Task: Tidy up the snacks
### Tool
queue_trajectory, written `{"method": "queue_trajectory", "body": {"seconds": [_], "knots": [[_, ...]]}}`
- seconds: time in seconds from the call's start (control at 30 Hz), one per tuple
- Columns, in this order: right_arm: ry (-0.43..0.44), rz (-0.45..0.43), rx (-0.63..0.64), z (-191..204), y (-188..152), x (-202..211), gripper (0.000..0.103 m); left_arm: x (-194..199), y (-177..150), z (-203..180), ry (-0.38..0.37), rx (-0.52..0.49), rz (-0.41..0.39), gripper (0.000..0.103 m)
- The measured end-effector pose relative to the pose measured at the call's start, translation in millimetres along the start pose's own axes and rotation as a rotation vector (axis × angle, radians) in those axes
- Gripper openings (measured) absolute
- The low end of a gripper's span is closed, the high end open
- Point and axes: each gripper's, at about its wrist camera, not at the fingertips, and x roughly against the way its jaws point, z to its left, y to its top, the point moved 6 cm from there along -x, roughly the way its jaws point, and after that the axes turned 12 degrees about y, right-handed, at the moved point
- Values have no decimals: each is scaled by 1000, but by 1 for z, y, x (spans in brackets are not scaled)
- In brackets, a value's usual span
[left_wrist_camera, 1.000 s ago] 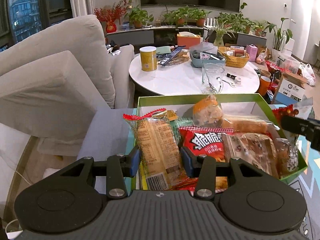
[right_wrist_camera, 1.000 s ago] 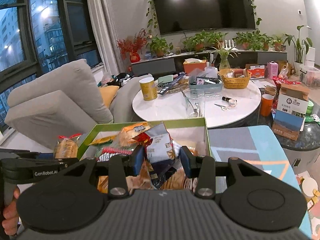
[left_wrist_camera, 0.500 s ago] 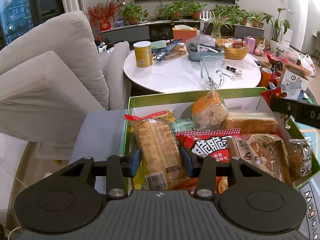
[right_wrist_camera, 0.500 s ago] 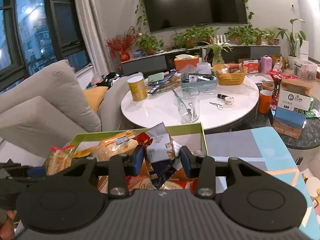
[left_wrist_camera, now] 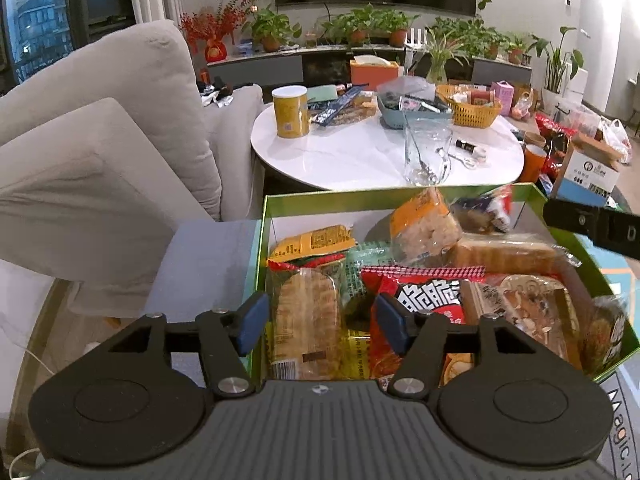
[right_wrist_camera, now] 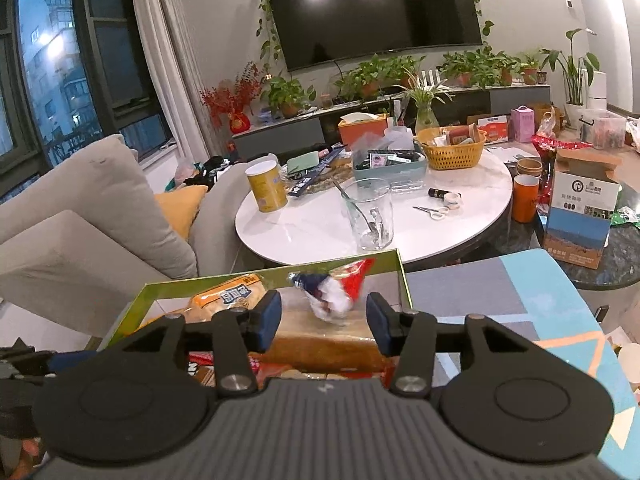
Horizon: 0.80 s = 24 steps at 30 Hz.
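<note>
A green box (left_wrist_camera: 400, 192) holds several snack packets. My left gripper (left_wrist_camera: 316, 320) is open above its near left part; a clear cracker packet with a red top edge (left_wrist_camera: 308, 316) lies below between the fingers, free of them. A red packet (left_wrist_camera: 424, 304) lies to its right. My right gripper (right_wrist_camera: 324, 320) is open over the box's far right corner (right_wrist_camera: 396, 264). A small red, white and blue packet (right_wrist_camera: 332, 288) is blurred in the air between and beyond its fingers, above a long bread pack (right_wrist_camera: 320, 344). That packet also shows in the left wrist view (left_wrist_camera: 486, 212).
A round white table (left_wrist_camera: 360, 156) stands behind the box with a yellow can (left_wrist_camera: 291, 111), a glass with a spoon (left_wrist_camera: 426, 152) and a yellow basket (left_wrist_camera: 468, 106). A grey sofa (left_wrist_camera: 100, 152) is at left. A carton (right_wrist_camera: 584, 208) stands at right.
Both grippers have opened. The left let go of the cracker packet, which now lies in the box. The right let go of the small packet, which is dropping over the box's far corner.
</note>
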Motion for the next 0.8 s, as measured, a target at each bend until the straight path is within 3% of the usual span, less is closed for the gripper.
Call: {"method": "queue_trajectory", "body": {"seconds": [0.33,0.8], "knots": [[24,-11,56,26,-4,31,55,34,-4,6,-10,24,-28,61],[51,-69,81,63,-19,111,56,134,-32,20,-19,62,-130,68]]}}
